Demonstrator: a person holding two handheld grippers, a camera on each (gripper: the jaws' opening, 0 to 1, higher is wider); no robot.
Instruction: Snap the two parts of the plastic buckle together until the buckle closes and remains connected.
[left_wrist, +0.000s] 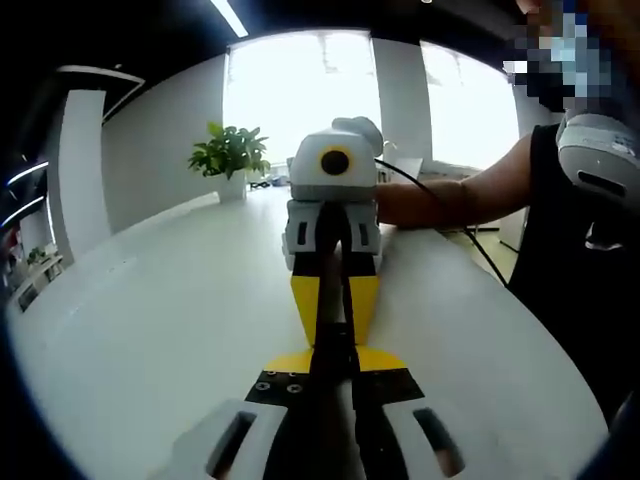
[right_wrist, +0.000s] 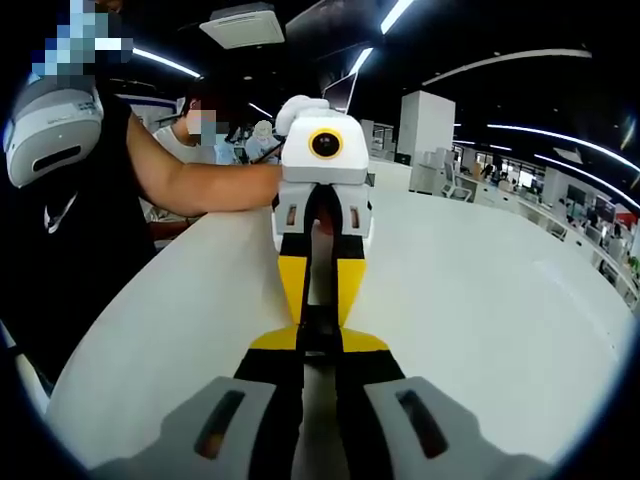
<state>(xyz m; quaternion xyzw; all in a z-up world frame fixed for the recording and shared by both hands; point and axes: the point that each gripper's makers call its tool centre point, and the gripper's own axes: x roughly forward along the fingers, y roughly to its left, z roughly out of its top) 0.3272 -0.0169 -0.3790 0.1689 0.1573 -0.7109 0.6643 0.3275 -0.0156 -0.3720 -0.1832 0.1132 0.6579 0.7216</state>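
Fingers (left_wrist: 385, 385) of your left gripper (left_wrist: 332, 358) rise close together from the bottom of the left gripper view, drawn in on a dark buckle (left_wrist: 335, 335) that runs as a narrow black strip between them. Right at their yellow tips, your right gripper (left_wrist: 333, 320) meets them nose to nose, its own yellow jaws narrowed on the far end of the same dark piece. From the right gripper view the scene mirrors itself: your right gripper (right_wrist: 316, 345) closes tightly on the buckle (right_wrist: 318, 335), and the left gripper (right_wrist: 318, 318) comes in head-on, tip to tip, with a pale slit between its jaws farther back. The buckle sits just above the white table (left_wrist: 150, 330), in line between the two sets of tips; whether its two halves are latched cannot be told, since the jaws cover the joint. Behind the right gripper your forearm (left_wrist: 440, 205) reaches in over the table, with a thin black cable (left_wrist: 470, 245) trailing past it. Farther back, a potted plant (left_wrist: 230, 152) stands at the table's far edge before bright windows (left_wrist: 300, 90). On the other side, your forearm (right_wrist: 200, 185) stretches across the table (right_wrist: 480, 300), with office desks (right_wrist: 590, 240) beyond under ceiling light strips (right_wrist: 400, 12).
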